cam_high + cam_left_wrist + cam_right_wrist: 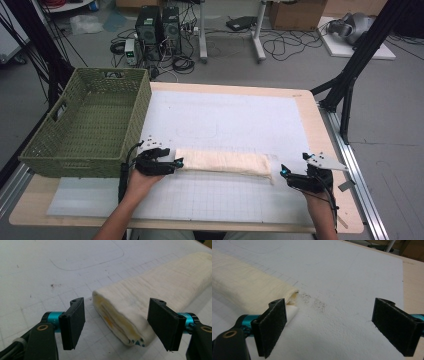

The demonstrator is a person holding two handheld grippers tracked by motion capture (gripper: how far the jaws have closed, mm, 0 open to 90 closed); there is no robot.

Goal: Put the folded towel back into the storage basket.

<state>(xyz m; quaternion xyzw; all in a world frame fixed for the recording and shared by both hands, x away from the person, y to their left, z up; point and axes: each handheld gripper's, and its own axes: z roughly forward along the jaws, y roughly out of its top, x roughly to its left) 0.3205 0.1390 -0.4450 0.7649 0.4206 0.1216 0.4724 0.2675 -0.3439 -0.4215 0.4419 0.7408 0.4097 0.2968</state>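
A cream cloth point(225, 162) folded into a long, narrow roll lies across the white gridded mat point(225, 115). At its left end my left gripper point(177, 163) stands open. In the left gripper view the layered end of the cloth point(150, 295) lies between the two jaws of my left gripper point(116, 302), with a gap on each side. My right gripper point(284, 172) sits just past the cloth's right end, open. In the right gripper view the cloth end point(244, 290) lies beside the left jaw, and my right gripper point(330, 302) has bare mat between its jaws.
A green woven basket point(85, 125) stands on the table's left side, close behind my left hand. The wooden table edge point(320, 130) runs along the right of the mat. Black frame legs, computers and cables stand on the floor beyond the table.
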